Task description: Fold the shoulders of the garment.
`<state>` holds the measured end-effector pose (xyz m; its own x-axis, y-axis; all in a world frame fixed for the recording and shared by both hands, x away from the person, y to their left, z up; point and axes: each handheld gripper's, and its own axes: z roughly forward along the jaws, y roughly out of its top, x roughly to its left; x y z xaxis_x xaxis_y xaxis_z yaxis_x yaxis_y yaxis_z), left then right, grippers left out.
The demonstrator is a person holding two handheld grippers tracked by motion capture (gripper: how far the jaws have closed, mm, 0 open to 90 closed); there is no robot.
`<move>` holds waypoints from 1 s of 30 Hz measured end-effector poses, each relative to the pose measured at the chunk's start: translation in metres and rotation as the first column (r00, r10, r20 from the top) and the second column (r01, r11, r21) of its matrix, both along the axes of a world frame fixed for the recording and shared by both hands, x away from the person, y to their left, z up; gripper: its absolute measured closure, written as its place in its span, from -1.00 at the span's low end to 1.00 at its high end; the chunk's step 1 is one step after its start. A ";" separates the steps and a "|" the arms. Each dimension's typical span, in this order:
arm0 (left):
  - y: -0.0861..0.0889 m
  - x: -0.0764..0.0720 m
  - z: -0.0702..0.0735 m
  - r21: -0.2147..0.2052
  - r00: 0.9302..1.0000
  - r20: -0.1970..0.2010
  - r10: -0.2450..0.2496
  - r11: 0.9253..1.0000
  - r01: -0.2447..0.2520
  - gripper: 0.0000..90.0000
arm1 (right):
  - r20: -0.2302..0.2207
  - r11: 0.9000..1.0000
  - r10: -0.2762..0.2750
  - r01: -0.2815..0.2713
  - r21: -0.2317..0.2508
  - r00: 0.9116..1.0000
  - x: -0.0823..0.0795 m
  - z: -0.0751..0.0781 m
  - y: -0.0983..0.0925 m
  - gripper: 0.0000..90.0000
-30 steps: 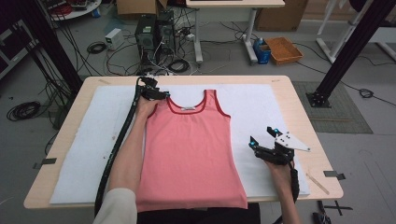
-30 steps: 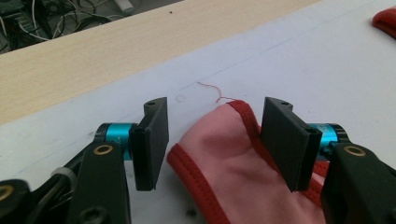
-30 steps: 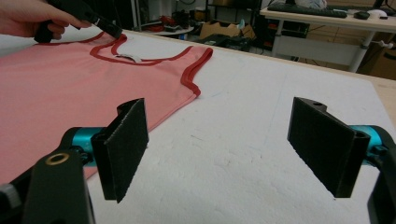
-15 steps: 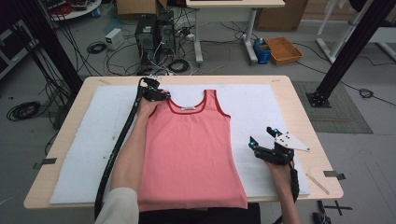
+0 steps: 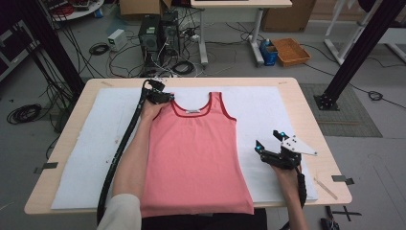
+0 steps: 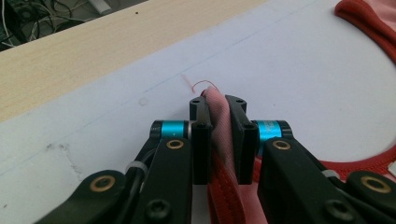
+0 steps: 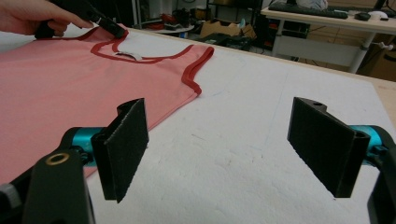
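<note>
A pink tank top (image 5: 196,148) with red trim lies flat on the white mat (image 5: 86,153), neck toward the far edge. My left gripper (image 5: 167,97) is at its far left shoulder strap. Its jaws have just been closing and now pinch the bunched strap (image 6: 220,140) between the pads, left gripper (image 6: 218,105) shut on it. My right gripper (image 5: 267,139) hovers over the mat to the right of the top's lower side, wide open with nothing between its pads (image 7: 123,144). From there the tank top (image 7: 56,79) stretches away to the left.
The mat covers most of the wooden table (image 5: 306,110). A thin wooden stick (image 5: 325,186) lies near the front right corner. On the floor beyond the table are computer towers (image 5: 155,31), cables and an orange tray (image 5: 290,50).
</note>
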<state>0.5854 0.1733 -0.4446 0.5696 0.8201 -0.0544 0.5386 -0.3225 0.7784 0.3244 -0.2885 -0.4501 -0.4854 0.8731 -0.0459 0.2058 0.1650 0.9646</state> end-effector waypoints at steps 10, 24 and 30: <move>-0.003 -0.020 0.028 -0.011 0.996 0.059 -0.074 0.997 0.075 0.81 | -0.002 1.000 0.001 -0.001 0.000 1.000 0.000 0.000 0.000 -0.55; -0.002 -0.087 0.044 -0.063 0.981 0.087 -0.174 0.982 0.180 0.80 | 0.003 1.000 0.005 -0.004 -0.008 1.000 0.000 0.000 0.000 -0.55; -0.013 -0.112 0.028 -0.060 0.975 0.036 -0.221 0.973 0.222 0.78 | 0.003 1.000 0.003 -0.003 -0.007 1.000 -0.001 0.000 0.001 -0.55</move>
